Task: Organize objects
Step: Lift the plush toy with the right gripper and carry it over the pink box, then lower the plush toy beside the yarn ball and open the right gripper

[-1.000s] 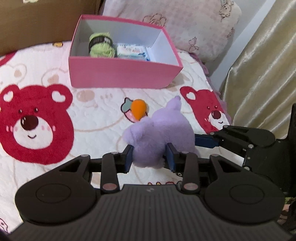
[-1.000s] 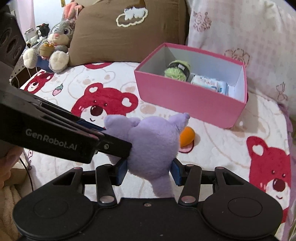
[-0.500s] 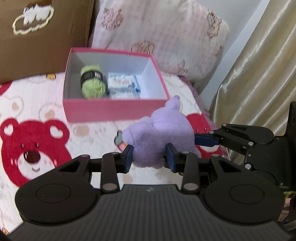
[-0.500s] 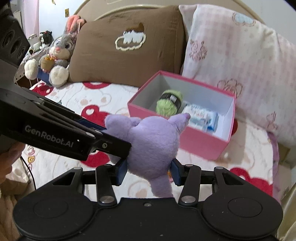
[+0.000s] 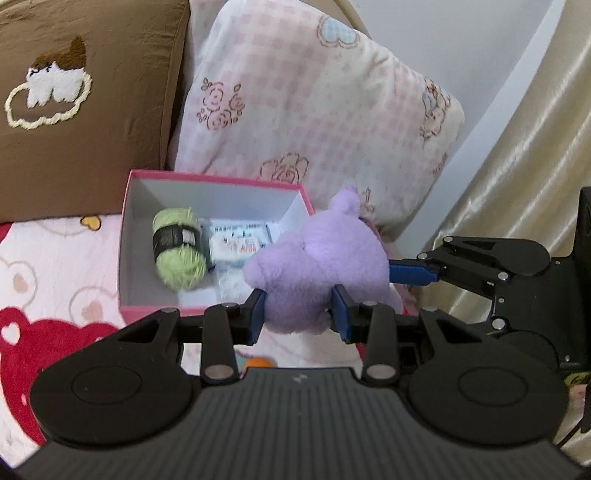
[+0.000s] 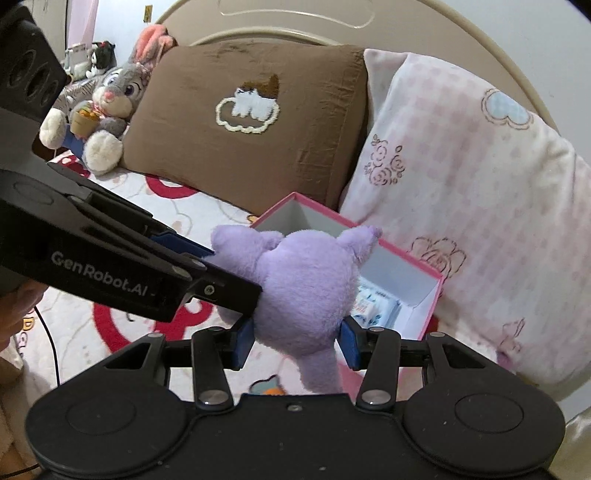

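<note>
- Left wrist view: the inside of the pink box (image 5: 147,295) is laid open, and a ball of green yarn (image 5: 179,253) with a dark band is seen beside a flat white packet (image 5: 240,243) on its white floor; a gold curtain (image 5: 524,158) is shown at the right.
- Right wrist view: the yarn is hidden behind the purple plush toy (image 6: 306,291); a grey plush rabbit (image 6: 107,110) and a curved headboard (image 6: 280,26) are shown only here.
- The purple plush toy is held in the air above the bed's bear-print cover (image 5: 55,277), over the box's near right corner.
- The left gripper (image 5: 299,314) is clamped on the toy's fuzzy body, its blue pads pressed into the fur.
- The right gripper (image 6: 295,341) is likewise closed on the toy, a limb left hanging between its fingers.
- A brown pillow (image 6: 243,125) with a stitched cloud and a pink checked pillow (image 6: 461,192) are propped behind the box.
</note>
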Demonstrator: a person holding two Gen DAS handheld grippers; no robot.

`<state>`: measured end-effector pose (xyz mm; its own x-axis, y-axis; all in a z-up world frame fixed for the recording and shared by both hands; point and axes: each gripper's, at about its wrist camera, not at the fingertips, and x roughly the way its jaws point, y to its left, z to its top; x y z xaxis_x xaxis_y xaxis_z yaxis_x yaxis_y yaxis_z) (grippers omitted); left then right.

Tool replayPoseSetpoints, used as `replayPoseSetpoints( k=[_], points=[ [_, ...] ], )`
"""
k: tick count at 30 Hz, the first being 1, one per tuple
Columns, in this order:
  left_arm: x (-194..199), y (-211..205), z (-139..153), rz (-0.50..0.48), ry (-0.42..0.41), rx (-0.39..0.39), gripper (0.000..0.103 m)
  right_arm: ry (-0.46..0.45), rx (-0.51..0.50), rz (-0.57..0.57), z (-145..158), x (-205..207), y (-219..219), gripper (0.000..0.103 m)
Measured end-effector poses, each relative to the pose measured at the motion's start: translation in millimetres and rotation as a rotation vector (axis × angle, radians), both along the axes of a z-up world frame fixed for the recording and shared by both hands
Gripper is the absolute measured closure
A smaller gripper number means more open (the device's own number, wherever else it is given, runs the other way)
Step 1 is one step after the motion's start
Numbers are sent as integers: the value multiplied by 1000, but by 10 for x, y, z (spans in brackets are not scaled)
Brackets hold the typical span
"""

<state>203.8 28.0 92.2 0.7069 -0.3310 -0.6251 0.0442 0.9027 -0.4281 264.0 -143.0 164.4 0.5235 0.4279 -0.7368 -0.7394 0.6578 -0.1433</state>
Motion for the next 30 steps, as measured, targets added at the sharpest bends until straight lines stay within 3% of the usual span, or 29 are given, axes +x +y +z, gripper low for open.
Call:
replayPoseSetpoints(
  k=[3, 7, 13, 19, 30],
  points=[
    [233, 69, -8, -1, 2, -9, 67, 8, 4, -1, -7, 247, 21, 50],
    [562, 194, -74, -29, 3, -38, 67, 20, 82, -38, -135, 548, -40, 50],
    [1039, 261, -274, -30, 45, 19, 67, 77, 186, -100, -457, 1007, -13, 51],
    [1534, 316, -658, -7, 125, -14, 67, 141, 178, -145, -827, 1458, 77, 51],
    [2105, 316, -1210, 37, 196, -71, 67, 253, 137, -227, -1354, 2073, 134, 51]
  ],
)
